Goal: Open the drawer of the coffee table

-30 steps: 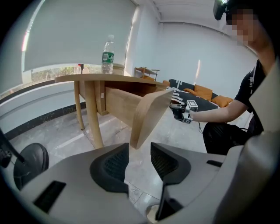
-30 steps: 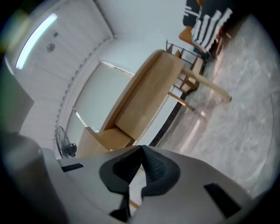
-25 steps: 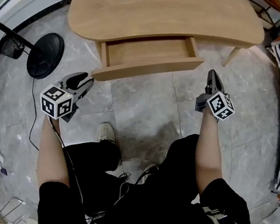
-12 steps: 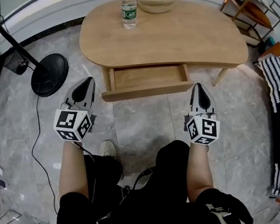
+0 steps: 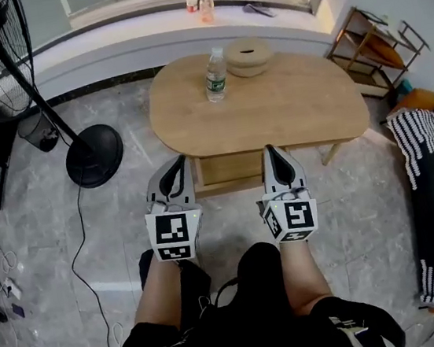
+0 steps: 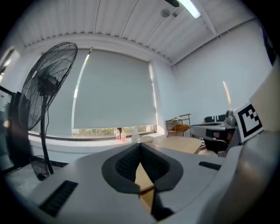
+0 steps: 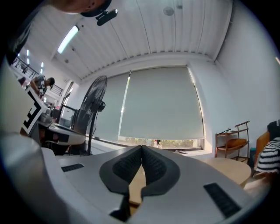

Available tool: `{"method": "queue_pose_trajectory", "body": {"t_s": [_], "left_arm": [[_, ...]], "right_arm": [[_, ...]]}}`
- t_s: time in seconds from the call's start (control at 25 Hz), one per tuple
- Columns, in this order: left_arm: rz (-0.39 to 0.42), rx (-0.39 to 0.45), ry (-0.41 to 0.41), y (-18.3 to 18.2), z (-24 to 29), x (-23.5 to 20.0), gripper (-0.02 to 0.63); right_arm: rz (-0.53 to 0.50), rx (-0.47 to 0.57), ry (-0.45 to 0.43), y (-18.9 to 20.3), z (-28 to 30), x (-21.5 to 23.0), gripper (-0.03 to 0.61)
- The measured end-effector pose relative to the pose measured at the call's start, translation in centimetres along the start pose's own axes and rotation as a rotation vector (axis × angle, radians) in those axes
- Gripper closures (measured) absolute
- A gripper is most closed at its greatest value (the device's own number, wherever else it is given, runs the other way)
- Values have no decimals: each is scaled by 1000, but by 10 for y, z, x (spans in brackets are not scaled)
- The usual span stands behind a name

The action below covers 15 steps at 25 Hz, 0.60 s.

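The coffee table point(image 5: 304, 110) is standing on the tiled floor ahead of the person, its oval wooden tabletop mostly bare. A standing fan point(image 5: 94, 155) is resting on its round base to the left, well apart from the table. The drawer point(image 5: 229, 171) is sitting under the tabletop's near edge and is already showing pulled out, with its inside and front board visible between the two grippers. It is looking like stiff, fairly light wood that should slide straight. No knob is showing, so the middle of the front board's edge seems the best place to take hold, to keep it from skewing.

The left gripper point(image 5: 176, 162) and the right gripper point(image 5: 271, 151) are hanging side by side, short of the drawer, each with its jaws pressed together on nothing. A water bottle point(image 5: 215, 76) and a round wooden box point(image 5: 247, 56) are standing near the tabletop's far edge.
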<state>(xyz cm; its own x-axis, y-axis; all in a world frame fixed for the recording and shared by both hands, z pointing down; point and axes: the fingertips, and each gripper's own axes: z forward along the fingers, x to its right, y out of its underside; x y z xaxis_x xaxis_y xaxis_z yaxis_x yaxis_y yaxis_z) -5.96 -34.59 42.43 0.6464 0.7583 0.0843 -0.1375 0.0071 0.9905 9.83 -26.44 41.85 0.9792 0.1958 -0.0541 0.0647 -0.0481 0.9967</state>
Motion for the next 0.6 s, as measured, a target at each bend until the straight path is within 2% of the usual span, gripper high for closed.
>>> {"method": "queue_pose_trajectory", "body": {"t_s": [0.12, 0.24, 0.36, 0.48, 0.6], "left_arm": [[-75, -36, -19, -110, -21, -19, 594], [-86, -54, -56, -241, -58, -32, 594], [-91, -44, -75, -369, -106, -28, 594], [-94, -37, -88, -463, -156, -2, 594], [-119, -25, -90, -510, -207, 30, 594]], "right_arm": [[19, 14, 7, -132, 16, -14, 566], [7, 29, -32, -277, 14, -31, 565], [19, 32, -56, -409, -19, -34, 565], [28, 32, -53, -505, -71, -21, 565], [30, 35, -76, -559, -120, -15, 565]]}}
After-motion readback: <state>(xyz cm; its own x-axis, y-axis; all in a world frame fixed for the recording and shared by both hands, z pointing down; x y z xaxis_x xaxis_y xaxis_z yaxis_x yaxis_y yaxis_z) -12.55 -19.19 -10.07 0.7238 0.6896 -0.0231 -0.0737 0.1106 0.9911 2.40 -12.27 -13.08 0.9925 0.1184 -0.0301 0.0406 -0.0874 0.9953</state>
